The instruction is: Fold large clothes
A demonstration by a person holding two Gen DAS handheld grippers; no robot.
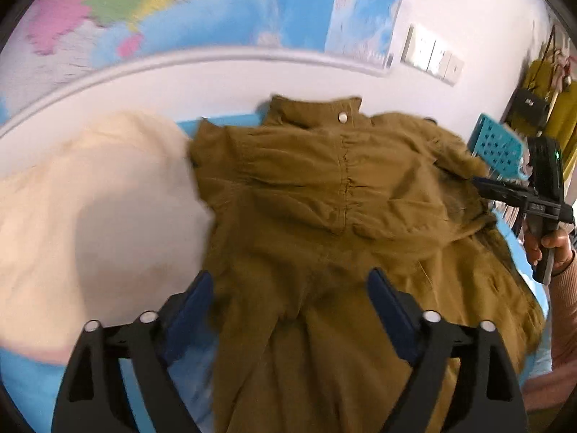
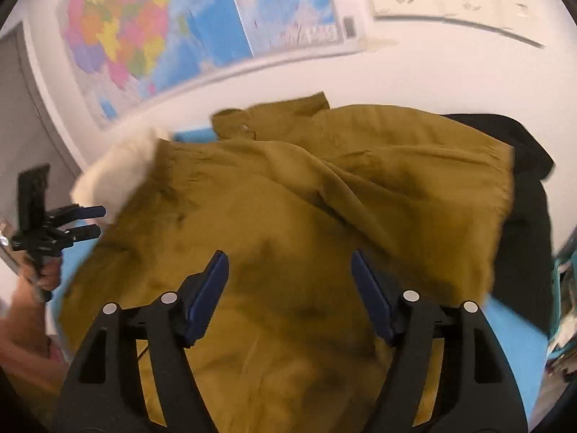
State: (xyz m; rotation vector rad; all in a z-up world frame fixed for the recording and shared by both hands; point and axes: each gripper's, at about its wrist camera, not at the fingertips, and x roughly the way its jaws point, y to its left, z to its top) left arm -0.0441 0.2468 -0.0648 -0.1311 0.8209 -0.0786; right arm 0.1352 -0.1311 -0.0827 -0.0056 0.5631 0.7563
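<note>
Your olive-brown jacket (image 1: pixel 324 198) lies spread collar-up across the blue surface (image 1: pixel 25 379), its lower hem cut off below both views. It half-hides a cream garment (image 1: pixel 90 198) and a black one (image 2: pixel 523 180). Both your left gripper (image 1: pixel 290 288) and right gripper (image 2: pixel 290 270) hover with jaws spread, pinching nothing. The teal perforated basket (image 1: pixel 501 144) is blurred, contents unreadable.

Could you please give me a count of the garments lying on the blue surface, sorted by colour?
Olive-brown: 1, the jacket
Cream: 1, the cream garment
Black: 1, the black garment
Total: 3
</note>
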